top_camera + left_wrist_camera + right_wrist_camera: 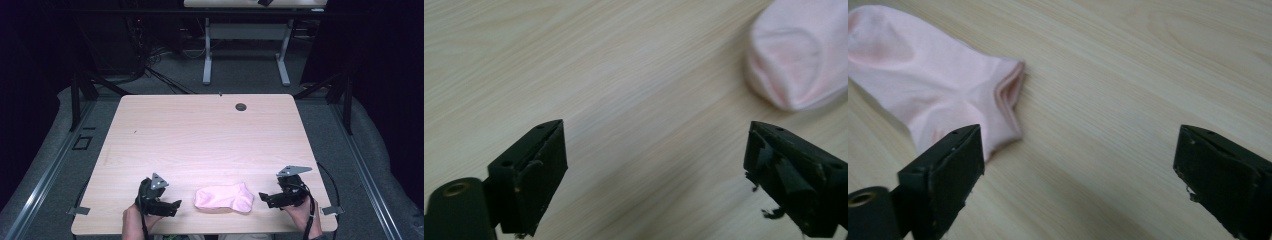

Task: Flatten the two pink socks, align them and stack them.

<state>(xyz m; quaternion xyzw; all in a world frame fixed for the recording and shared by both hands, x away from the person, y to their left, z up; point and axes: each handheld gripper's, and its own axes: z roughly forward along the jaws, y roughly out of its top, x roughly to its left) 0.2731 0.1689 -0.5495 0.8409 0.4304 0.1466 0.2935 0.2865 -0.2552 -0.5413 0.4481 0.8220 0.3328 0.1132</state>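
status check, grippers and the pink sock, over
Left gripper open, empty. Right gripper open, empty. Pink sock flat on table between them, untouched. Nothing in the way.

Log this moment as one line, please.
left gripper: open, empty | right gripper: open, empty | pink sock: flat on table, between grippers, untouched

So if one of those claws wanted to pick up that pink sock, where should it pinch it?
Probably at the cuff. The pink sock lies flat on the table, and its open, hemmed cuff end points toward the right gripper, whose jaws stand open beside it. Coming in low from that side, one jaw could slip under the raised hem. The rounded toe end, nearer the left gripper, offers less edge.
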